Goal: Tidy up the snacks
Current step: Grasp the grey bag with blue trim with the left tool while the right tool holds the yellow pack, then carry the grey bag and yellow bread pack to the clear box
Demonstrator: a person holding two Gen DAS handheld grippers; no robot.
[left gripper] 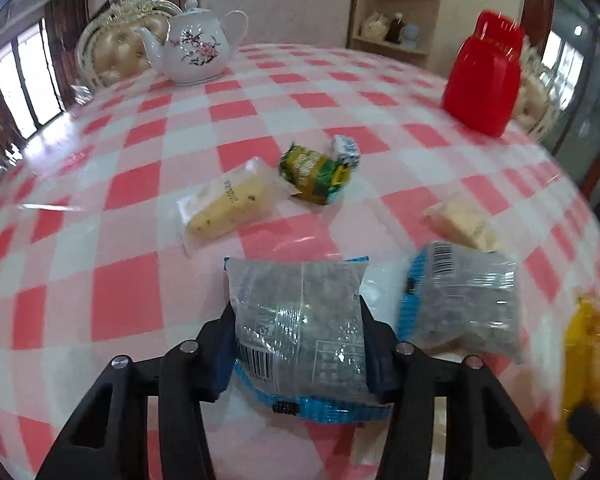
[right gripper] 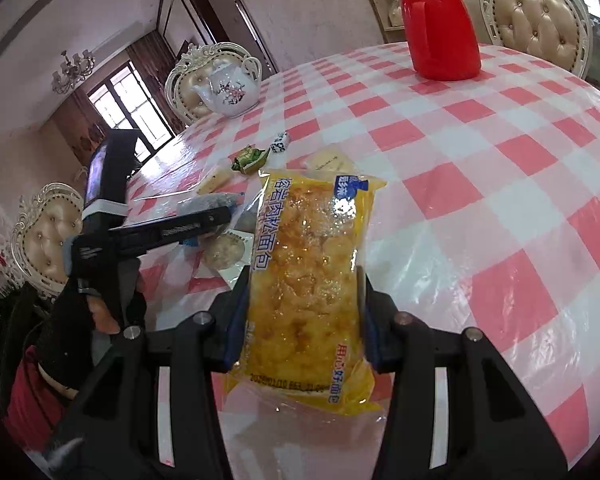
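In the left wrist view my left gripper [left gripper: 298,332] is shut on a clear, blue-edged packet [left gripper: 300,312] of dark grey snack, both pads pressing its sides just above the checked tablecloth [left gripper: 112,304]. A second packet of the same kind [left gripper: 460,300] lies tilted to its right. My right gripper [right gripper: 302,312] is shut on a long yellow bread packet [right gripper: 308,280], held lengthwise over the table; that packet shows blurred at the right edge [left gripper: 588,360] of the left wrist view. Beyond lie a pale wedge in a clear wrapper [left gripper: 228,204], a green candy [left gripper: 314,174], a small white-blue candy [left gripper: 346,150] and a beige wafer packet [left gripper: 462,222].
A white flowered teapot [left gripper: 198,46] stands at the far left of the table and a red flask [left gripper: 484,76] at the far right. Cream padded chairs [right gripper: 540,24] ring the table. A person's hand [right gripper: 100,312] holds the left gripper's handle at the table's left edge.
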